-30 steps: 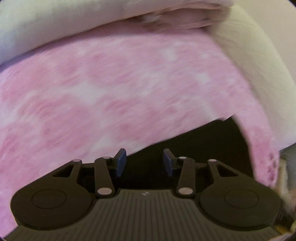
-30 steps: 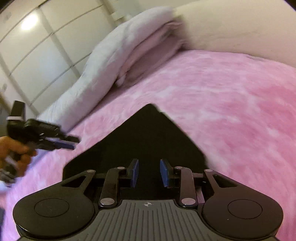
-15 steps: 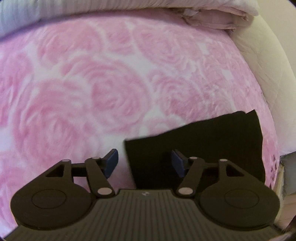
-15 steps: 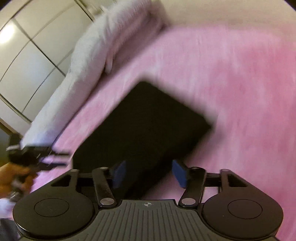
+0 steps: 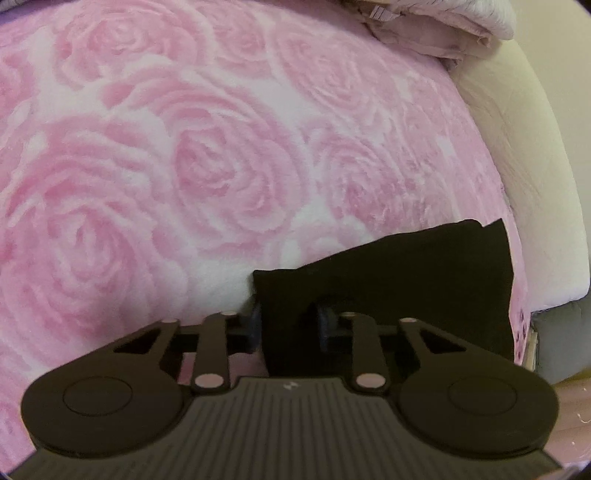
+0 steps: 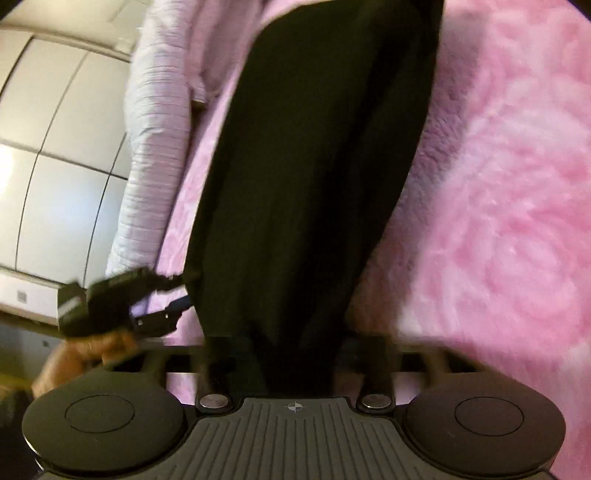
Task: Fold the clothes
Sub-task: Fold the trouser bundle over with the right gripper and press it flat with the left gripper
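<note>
A folded black garment (image 5: 402, 273) lies on a pink rose-patterned blanket (image 5: 184, 166). In the left wrist view my left gripper (image 5: 290, 326) straddles the garment's near left corner, its blue fingertips (image 5: 255, 325) close on either side of the cloth. In the right wrist view the garment (image 6: 314, 166) runs away from my right gripper (image 6: 280, 363), whose fingers are blurred and wide apart around the near end. The left gripper also shows there (image 6: 173, 295), at the garment's left edge, held by a hand.
A folded white and pale pink duvet (image 5: 443, 22) lies at the bed's far end. A cream mattress edge (image 5: 535, 184) runs along the right. White wardrobe doors (image 6: 55, 147) stand beyond the bed.
Both grippers came down onto the black garment. The left gripper's fingers narrowed around its corner. The right gripper opened wide and moved in over the garment's near end.
</note>
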Available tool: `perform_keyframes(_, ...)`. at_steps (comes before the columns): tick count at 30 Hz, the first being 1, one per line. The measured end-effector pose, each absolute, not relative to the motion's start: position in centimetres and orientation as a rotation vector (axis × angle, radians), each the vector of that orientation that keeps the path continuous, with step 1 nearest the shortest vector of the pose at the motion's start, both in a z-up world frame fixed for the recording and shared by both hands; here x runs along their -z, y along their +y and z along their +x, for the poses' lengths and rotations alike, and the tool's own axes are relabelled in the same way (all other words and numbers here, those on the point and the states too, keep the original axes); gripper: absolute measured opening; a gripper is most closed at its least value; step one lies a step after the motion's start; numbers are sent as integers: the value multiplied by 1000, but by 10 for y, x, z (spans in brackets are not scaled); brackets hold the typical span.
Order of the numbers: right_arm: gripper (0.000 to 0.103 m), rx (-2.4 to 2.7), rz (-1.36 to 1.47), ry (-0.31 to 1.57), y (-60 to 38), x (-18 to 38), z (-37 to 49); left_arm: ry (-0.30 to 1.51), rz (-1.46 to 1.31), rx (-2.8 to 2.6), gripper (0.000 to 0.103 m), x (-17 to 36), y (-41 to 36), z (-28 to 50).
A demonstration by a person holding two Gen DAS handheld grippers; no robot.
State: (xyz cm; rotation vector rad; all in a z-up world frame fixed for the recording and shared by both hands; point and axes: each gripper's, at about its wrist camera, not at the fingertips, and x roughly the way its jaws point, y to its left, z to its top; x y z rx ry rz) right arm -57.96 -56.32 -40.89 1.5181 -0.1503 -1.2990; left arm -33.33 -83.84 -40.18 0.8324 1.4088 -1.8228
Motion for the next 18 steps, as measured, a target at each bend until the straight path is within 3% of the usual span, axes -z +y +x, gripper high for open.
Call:
perform_keyframes(4, 10, 1199, 1553, -53, -570, 387, -603, 1419, 828, 1829, 12, 383, -809, -327)
perform_keyframes(8, 9, 1090, 1544, 119, -561, 348, -649, 1510, 834, 1790, 12, 364, -735, -325)
perform_keyframes(14, 9, 880, 1523, 552, -552, 317, -742, 1769, 885, 1681, 11, 371, -593, -365)
perform_keyframes(18, 9, 895, 1405, 780, -562, 313, -789, 1798, 937, 1676, 9, 378, -554, -407)
